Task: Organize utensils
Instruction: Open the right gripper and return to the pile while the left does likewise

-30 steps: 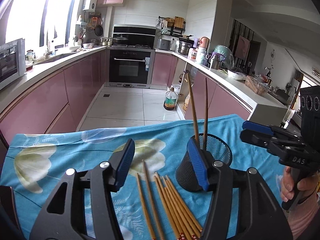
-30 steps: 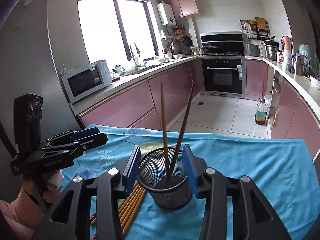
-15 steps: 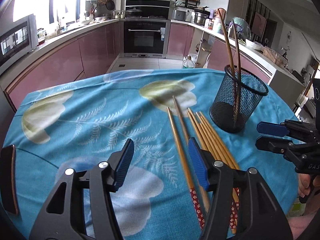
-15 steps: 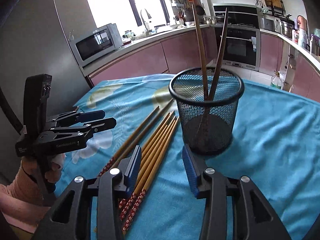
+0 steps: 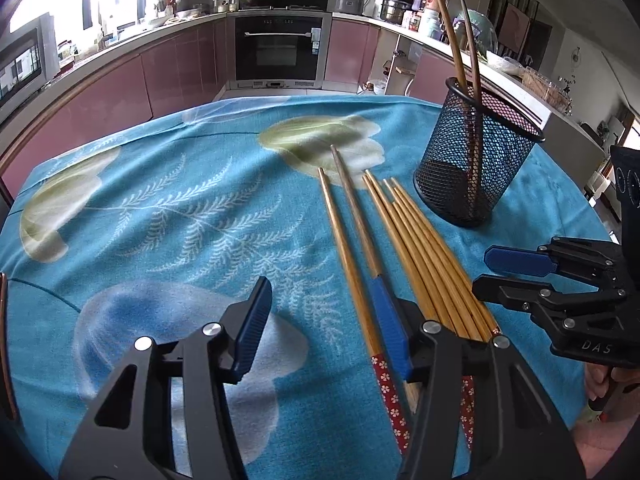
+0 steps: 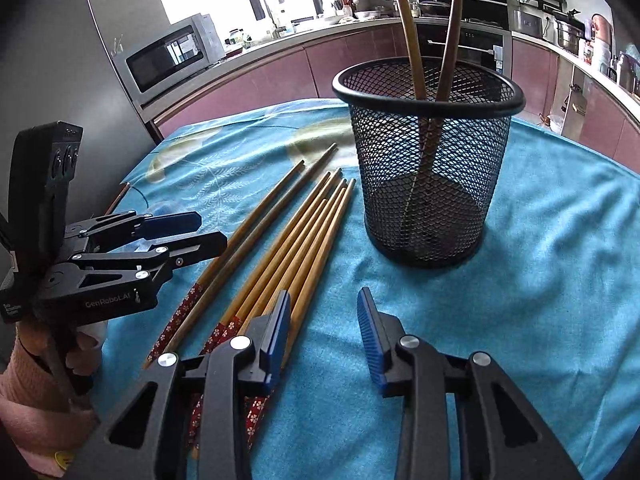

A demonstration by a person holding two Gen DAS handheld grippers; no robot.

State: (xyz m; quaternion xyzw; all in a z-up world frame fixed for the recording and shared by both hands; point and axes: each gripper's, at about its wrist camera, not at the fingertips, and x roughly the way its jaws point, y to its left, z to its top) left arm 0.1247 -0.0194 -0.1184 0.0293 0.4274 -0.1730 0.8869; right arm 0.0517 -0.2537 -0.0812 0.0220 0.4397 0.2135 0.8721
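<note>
Several wooden chopsticks (image 5: 420, 248) (image 6: 296, 236) with red flowered ends lie side by side on the blue cloth. A black mesh cup (image 5: 472, 168) (image 6: 428, 184) stands beyond them with two dark chopsticks (image 5: 456, 40) (image 6: 408, 20) upright inside. My left gripper (image 5: 322, 324) (image 6: 192, 232) hangs low over the left edge of the pile, jaws closing. One chopstick (image 5: 352, 264) lies between them, and the pads do not press on it. My right gripper (image 6: 324, 332) (image 5: 516, 276) is closing too, over bare cloth, its left finger above the pile's red ends.
The table is covered by a blue flowered cloth (image 5: 180, 200) and its edges fall away on all sides. Pink kitchen cabinets (image 5: 120, 80), an oven (image 5: 280, 44) and a microwave (image 6: 168, 60) stand well behind. A hand in a pink sleeve (image 6: 24, 380) holds the left tool.
Both grippers have come down toward the table and tilted downward. The loose chopsticks now sit right at the fingertips. Both pairs of jaws have narrowed a little.
</note>
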